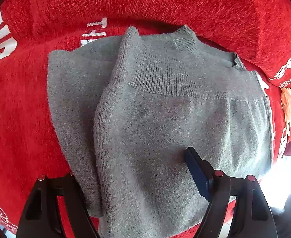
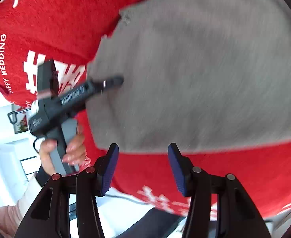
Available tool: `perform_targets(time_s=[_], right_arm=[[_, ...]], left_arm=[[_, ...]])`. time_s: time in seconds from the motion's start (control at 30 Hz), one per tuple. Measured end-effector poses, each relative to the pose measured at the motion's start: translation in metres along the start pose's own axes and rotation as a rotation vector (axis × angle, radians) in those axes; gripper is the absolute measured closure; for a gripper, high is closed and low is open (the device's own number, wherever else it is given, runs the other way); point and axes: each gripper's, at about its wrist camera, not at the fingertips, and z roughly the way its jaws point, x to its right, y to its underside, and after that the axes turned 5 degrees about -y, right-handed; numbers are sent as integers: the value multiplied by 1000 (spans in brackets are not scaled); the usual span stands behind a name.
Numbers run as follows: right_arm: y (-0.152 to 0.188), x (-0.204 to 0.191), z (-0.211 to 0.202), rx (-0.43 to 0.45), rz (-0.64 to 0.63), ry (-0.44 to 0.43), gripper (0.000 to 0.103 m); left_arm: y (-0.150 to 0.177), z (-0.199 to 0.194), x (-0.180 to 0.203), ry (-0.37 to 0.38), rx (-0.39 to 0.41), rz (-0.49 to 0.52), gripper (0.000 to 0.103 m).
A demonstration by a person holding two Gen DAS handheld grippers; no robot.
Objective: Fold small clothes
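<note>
Left gripper (image 1: pixel 137 182) spread wide around grey sweater's (image 1: pixel 165 119) folded edge; right gripper (image 2: pixel 143 168) parted, empty. Risk: a loose pinch drops the layers, unfolding them.

red blanket (image 1: pixel 165 2) with white lettering; framed picture (image 2: pixel 20 122).

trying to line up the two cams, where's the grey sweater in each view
Left wrist: grey sweater fills the centre, collar toward the top, hem draped between the left claw's fingers.
Right wrist: it fills the upper right, blurred, beyond the open right claw; the left claw touches its left edge.
Shared landmark: the red blanket with white lettering under the sweater.
</note>
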Motion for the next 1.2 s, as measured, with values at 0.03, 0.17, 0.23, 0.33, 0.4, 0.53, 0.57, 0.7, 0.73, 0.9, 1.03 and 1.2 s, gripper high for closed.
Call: perform_targets(time_s=[0.03, 0.17, 0.23, 0.33, 0.4, 0.53, 0.57, 0.7, 0.73, 0.9, 1.03, 1.2], right_arm=[[-7, 0, -4, 19, -13, 17, 49], [-33, 3, -13, 86, -47, 96, 86], [-42, 3, -13, 107, -51, 128, 90], [-58, 14, -2, 91, -59, 180, 90], [-60, 25, 12, 43, -57, 211, 92], [-59, 33, 10, 60, -71, 165, 94], [-58, 37, 7, 61, -68, 146, 94], [-59, 52, -4, 60, -48, 75, 94], [-59, 53, -5, 60, -45, 61, 93], [-58, 72, -36, 103, 0, -58, 89], [-56, 105, -73, 184, 76, -123, 89], [-51, 153, -98, 210, 176, -134, 86]], left_arm=[[0, 1, 0, -3, -1, -1, 22], [0, 4, 2, -14, -11, -4, 22], [-1, 6, 4, -24, -12, -2, 22], [-2, 7, 11, -46, 7, 1, 35], [-3, 3, 17, -51, 29, 4, 47], [-3, -12, 27, -48, 80, 40, 82], [-3, -17, 30, -37, 92, 47, 83], [-2, -51, 50, 63, 154, 69, 84], [-2, -60, 61, 89, 173, 85, 85], [-17, -83, 138, 156, 215, 188, 87], [-22, -74, 211, 156, 221, 306, 87], [-26, -22, 293, 104, 169, 410, 87]])
